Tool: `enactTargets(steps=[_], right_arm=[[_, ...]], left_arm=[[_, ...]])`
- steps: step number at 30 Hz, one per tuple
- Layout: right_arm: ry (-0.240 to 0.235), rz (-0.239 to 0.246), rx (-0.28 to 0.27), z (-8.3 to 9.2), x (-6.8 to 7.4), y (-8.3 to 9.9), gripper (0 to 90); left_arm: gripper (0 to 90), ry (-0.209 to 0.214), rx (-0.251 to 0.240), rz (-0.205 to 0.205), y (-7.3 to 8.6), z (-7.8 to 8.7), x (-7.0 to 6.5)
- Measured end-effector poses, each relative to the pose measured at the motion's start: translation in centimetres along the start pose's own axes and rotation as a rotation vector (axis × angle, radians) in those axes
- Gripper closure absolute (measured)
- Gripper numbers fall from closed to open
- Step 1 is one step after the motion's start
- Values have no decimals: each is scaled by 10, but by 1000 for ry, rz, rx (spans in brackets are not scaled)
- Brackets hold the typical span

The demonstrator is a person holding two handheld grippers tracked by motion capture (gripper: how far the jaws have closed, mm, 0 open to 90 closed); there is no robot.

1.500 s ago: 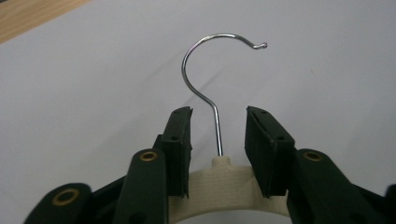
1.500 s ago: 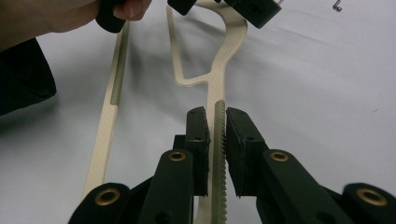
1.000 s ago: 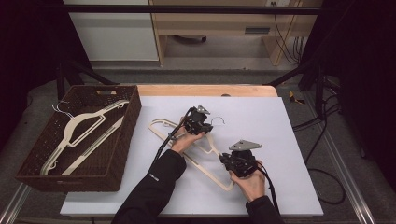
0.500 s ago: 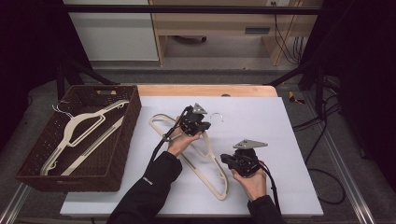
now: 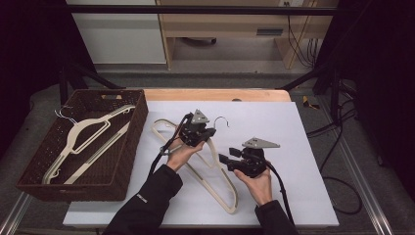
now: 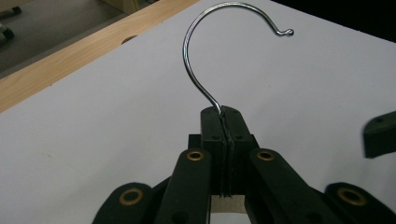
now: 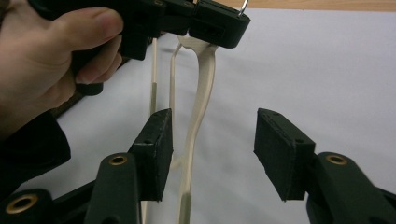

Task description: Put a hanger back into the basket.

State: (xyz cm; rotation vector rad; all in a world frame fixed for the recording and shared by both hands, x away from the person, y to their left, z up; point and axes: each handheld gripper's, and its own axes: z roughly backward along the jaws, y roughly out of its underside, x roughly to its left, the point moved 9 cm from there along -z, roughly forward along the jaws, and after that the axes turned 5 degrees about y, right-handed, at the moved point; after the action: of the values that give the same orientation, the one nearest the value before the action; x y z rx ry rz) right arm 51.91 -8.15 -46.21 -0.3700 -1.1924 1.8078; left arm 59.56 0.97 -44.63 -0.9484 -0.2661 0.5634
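While the left gripper [image 5: 209, 132] pinches the neck of the cream plastic clothes hanger [image 5: 215, 169] just below its silver wire hook [image 6: 205, 56], the hanger's body slants down over the white table sheet [image 5: 298, 132]. The right gripper [image 7: 212, 149] has just been opening, its jaws spread on either side of one hanger arm without touching it.

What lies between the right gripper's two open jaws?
In the right gripper view, an arm of the cream hanger runs between them, untouched by either pad; the right gripper is open.
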Motion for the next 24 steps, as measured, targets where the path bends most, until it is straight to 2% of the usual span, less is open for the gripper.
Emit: enactTargets(steps=[4, 5, 8, 9, 10, 11, 17, 19, 21, 24], right_arm=[[-11, 4, 12, -8, 8, -5, 483], [-21, 6, 23, -13, 13, -7, 502], [-21, 5, 31, -17, 16, -9, 531], [-24, -7, 43, -22, 17, -10, 570], [-24, -7, 43, -22, 17, -10, 570], [-25, -9, 50, -25, 18, -11, 617], [-67, -27, 71, -31, 22, -10, 779], [-76, -38, 79, -32, 21, -9, 802], [-89, -66, 93, -32, 22, -8, 818], [-100, -71, 91, -31, 22, -9, 837]], left_arm=[[890, 0, -3, -14, -1, 6, -3], [890, 2, -18, -9, -3, 8, -5], [890, 0, -18, -13, -3, 10, -6], [889, 1, -14, -24, -2, 12, -8], [890, 1, -14, -24, -2, 12, -8], [890, 4, -16, -28, -3, 15, -10], [889, 22, -38, -29, -5, 19, -17], [889, 18, -35, -40, -5, 21, -17], [888, 29, -40, -29, -4, 23, -18], [884, 41, -53, -17, -4, 27, -17]])
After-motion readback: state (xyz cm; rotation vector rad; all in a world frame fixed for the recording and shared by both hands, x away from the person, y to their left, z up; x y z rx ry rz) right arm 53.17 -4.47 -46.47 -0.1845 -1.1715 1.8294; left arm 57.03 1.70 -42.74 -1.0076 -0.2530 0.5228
